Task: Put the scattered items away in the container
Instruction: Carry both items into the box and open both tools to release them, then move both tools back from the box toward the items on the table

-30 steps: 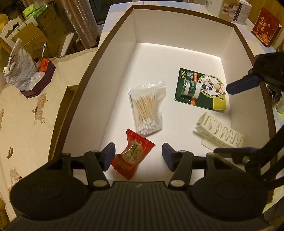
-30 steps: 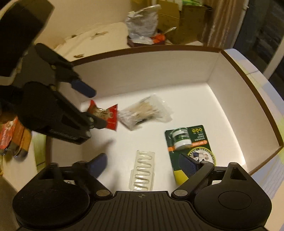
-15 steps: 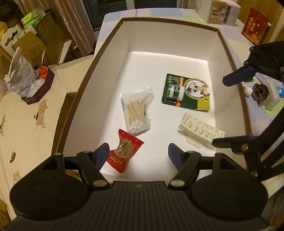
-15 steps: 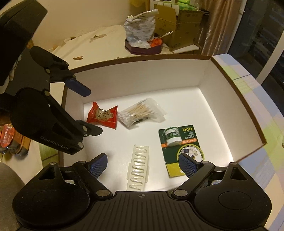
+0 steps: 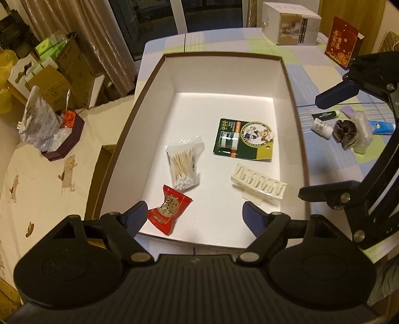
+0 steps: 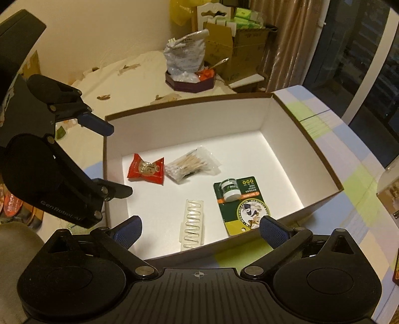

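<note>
A white box with a brown rim (image 5: 291,89) (image 6: 324,159) holds a red candy packet (image 5: 169,210) (image 6: 147,169), a bag of cotton swabs (image 5: 184,162) (image 6: 192,165), a green blister card with a small jar (image 5: 243,139) (image 6: 239,202) and a clear plastic tray (image 5: 259,185) (image 6: 193,229). My left gripper (image 5: 195,215) (image 6: 113,162) hangs open and empty above the box's near edge, by the candy. My right gripper (image 6: 199,230) (image 5: 321,147) is open and empty over the box's side wall. Loose on the cloth beside the box lie a small white bottle (image 5: 321,127), a dark scrunchie (image 5: 345,130), a blue tube (image 5: 380,125) and a dark green stick (image 5: 324,115).
A grey foil bag in a dark tray (image 5: 53,134) (image 6: 189,67) sits on the cream table to the left. A cardboard carton (image 5: 290,23) and a red packet (image 5: 343,42) stand at the far end of the checked cloth. Stacked boxes (image 6: 239,42) line the wall.
Both grippers have pulled back and up from inside the box, so the whole box and the items on the cloth now show. The things in the box have not moved.
</note>
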Tool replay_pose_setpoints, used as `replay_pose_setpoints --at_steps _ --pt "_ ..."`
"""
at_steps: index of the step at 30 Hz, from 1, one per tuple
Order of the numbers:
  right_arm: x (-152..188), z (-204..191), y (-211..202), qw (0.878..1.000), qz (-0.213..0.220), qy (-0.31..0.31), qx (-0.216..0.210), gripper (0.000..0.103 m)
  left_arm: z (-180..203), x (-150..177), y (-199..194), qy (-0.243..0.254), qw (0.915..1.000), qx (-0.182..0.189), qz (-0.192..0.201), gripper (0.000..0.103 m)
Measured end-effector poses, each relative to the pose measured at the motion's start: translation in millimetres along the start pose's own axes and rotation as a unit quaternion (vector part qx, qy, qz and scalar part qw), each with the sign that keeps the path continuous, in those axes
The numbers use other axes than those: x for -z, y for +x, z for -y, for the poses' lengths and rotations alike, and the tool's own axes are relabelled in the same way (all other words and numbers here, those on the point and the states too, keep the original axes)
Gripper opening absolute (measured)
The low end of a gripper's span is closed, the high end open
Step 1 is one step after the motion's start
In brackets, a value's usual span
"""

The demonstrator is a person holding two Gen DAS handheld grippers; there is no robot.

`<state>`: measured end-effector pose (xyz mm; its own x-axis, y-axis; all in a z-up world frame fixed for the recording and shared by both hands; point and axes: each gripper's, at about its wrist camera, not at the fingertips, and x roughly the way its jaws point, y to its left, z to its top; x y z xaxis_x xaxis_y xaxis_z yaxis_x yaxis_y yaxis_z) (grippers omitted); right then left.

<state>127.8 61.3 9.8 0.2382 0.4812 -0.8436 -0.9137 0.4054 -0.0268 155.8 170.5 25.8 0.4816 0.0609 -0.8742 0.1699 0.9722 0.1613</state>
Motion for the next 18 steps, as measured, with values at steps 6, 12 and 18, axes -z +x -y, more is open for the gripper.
replay_pose_setpoints --at_steps 6,12,18 --pt "10 -9 -23 1.000 0.014 0.005 0.002 0.103 11 8 -23 0.004 0.9999 -0.006 0.010 0.083" --pt "22 -16 -45 1.000 0.023 0.007 0.002 0.103 23 16 -44 0.011 0.9997 -0.011 0.017 0.085" --pt "36 -22 -68 0.999 0.033 0.012 0.002 0.103 34 26 -66 0.011 0.9995 -0.013 0.026 0.087"
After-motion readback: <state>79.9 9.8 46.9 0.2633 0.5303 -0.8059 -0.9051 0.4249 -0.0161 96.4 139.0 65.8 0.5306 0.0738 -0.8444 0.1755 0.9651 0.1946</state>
